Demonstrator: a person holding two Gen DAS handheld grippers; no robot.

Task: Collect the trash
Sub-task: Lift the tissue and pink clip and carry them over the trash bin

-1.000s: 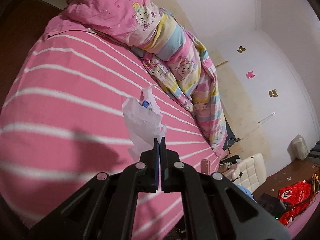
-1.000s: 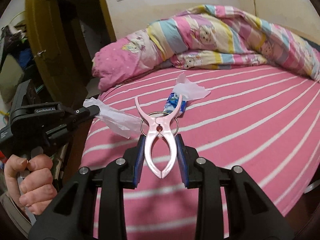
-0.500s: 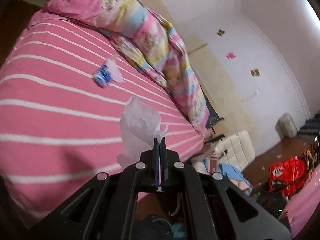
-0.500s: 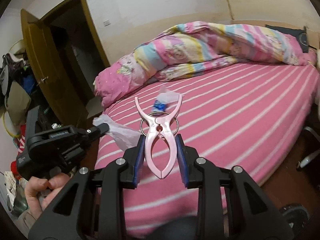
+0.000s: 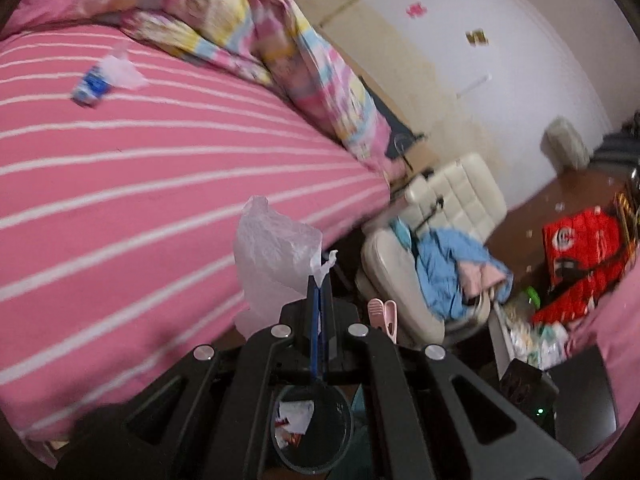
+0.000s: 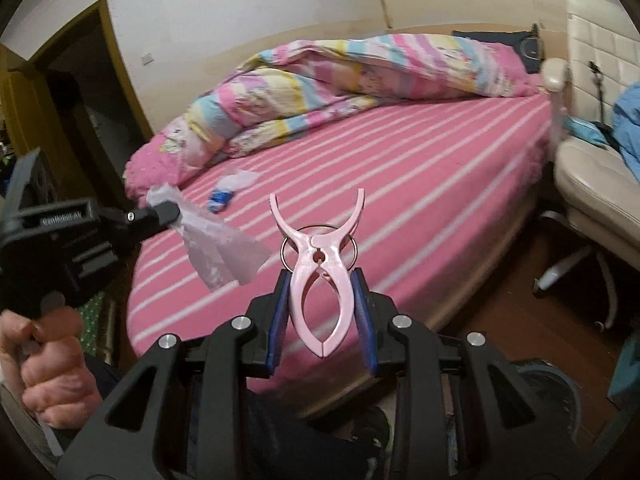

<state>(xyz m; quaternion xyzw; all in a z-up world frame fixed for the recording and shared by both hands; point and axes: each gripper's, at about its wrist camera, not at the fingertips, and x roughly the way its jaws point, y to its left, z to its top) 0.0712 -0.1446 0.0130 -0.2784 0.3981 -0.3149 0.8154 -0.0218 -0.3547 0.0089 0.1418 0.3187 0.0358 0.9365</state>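
Both tongs have swung off the bed (image 6: 420, 168). Left tongs (image 5: 320, 280) clamped on plastic bag (image 5: 272, 248) above bin (image 5: 312, 428); right tongs (image 6: 322, 284) squeezing pink clip (image 6: 320, 256). Blue wrapper (image 5: 90, 88) lies on bed.

Ahead of the right-hand gripper, and to the left of the left-hand one, spreads a bed (image 6: 420, 168) under a pink sheet with thin white stripes; a rumpled quilt (image 6: 360, 68) in pink, yellow and blue bands lies along its far side, against the wall; a small blue packet (image 6: 220, 199) rests on the sheet beyond the gripper tips, touching a crumpled clear wrapper (image 6: 240, 178) just past it; brown floor (image 6: 520, 320) shows below the bed's near edge, and a cream chair (image 6: 592, 168) heaped with blue cloth stands on it beside the bed's corner
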